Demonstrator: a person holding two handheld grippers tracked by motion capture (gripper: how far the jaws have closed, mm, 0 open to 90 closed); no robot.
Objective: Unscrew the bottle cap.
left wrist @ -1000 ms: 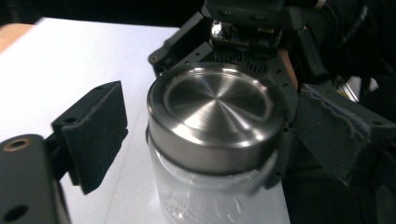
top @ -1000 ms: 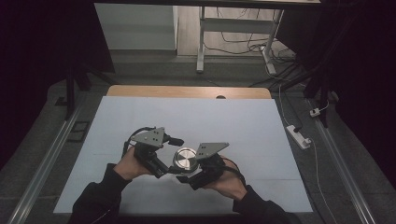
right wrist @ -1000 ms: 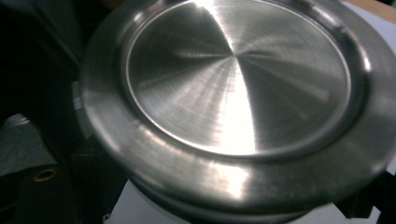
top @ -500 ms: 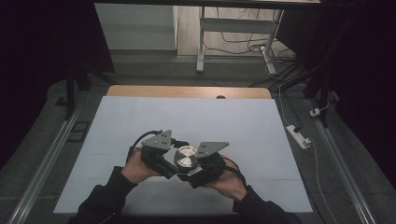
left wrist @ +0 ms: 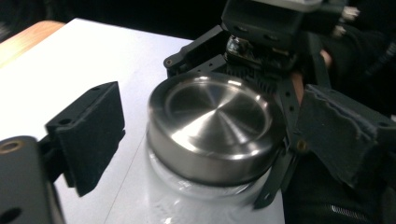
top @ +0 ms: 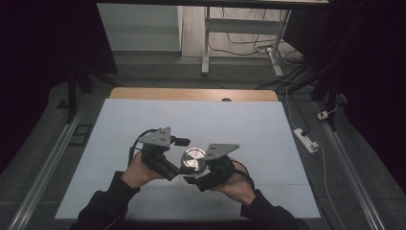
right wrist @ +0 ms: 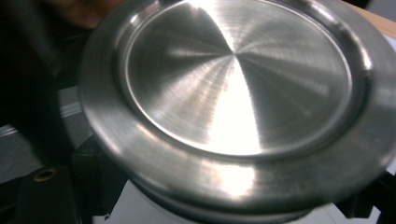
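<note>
Jar (left wrist: 205,186) with steel lid (left wrist: 215,122), lid on
Right gripper (top: 203,173) clamps the jar; left gripper (top: 178,168) jaws just opened, lid between its fingers (left wrist: 91,135), unscrewing unfinished

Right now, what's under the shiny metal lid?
A clear jar sits under the metal lid; its rim shows just below. The lid covers the opening, so I cannot tell what's inside.

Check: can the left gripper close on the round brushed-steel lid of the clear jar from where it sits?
Probably yes. The left gripper is open, its pads either side of the steel lid, nothing between; the right gripper holds the jar lower down.
</note>
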